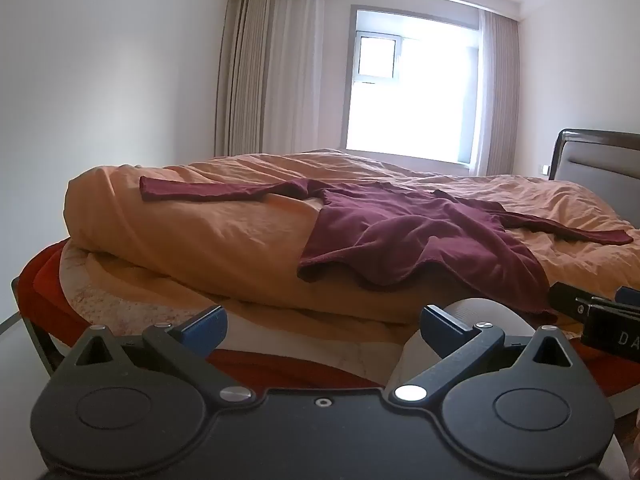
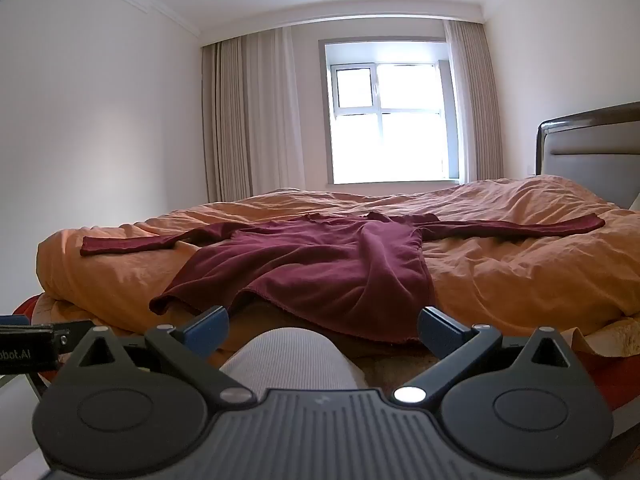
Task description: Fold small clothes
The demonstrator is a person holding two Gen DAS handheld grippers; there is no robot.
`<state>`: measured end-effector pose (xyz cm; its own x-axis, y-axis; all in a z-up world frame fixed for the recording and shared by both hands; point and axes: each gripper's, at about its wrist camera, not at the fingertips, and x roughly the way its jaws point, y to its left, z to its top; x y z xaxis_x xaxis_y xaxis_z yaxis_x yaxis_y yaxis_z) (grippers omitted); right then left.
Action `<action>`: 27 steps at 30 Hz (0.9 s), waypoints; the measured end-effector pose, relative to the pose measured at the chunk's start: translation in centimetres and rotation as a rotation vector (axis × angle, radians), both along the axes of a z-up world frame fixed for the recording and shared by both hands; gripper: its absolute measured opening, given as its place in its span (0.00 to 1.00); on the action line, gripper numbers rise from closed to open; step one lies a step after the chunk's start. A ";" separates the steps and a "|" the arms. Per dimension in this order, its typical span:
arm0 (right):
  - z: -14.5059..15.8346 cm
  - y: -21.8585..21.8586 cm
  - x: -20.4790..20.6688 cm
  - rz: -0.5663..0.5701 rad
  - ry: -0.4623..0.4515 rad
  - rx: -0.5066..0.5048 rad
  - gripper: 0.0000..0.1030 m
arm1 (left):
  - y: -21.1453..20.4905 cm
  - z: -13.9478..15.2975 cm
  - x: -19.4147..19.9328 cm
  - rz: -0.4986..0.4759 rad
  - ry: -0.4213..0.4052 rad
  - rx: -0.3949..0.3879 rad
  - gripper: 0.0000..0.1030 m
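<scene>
On the bed (image 2: 520, 264), a maroon long-sleeved top (image 2: 320, 264) lies spread flat on an orange duvet (image 2: 500, 280).

Both sleeves stretch sideways; the hem drapes over the near edge. The left hand-held gripper (image 1: 322, 326) and right hand-held gripper (image 2: 322, 326) hover short of it, fingers apart, gripping nothing. A grey-clad knee (image 2: 288, 360) hides the bed's edge below. A bright window (image 2: 390, 120), curtains (image 2: 240, 120) and a dark headboard (image 2: 592, 152), cut off at right, stand behind.

The maroon shirt's (image 1: 404, 236) right hem corner disappears behind the right gripper (image 1: 592, 312).
</scene>
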<state>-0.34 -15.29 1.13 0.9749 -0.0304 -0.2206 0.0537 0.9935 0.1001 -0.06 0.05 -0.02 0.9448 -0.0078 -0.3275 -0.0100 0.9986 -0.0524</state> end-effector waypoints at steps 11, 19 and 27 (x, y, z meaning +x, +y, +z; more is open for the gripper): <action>0.0 -0.1 0.0 0.000 0.001 0.002 1.00 | 0.5 0.1 0.1 -0.007 0.002 0.001 0.99; 0.0 -0.1 0.0 -0.001 0.001 0.005 1.00 | 0.2 0.0 0.1 -0.003 0.002 0.004 0.99; 0.0 -0.1 0.0 -0.001 0.001 0.006 1.00 | 0.2 0.0 0.1 -0.002 0.002 0.003 0.99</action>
<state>-0.39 -15.35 1.13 0.9747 -0.0303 -0.2213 0.0549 0.9929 0.1057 0.02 0.23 0.02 0.9441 -0.0090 -0.3295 -0.0076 0.9988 -0.0491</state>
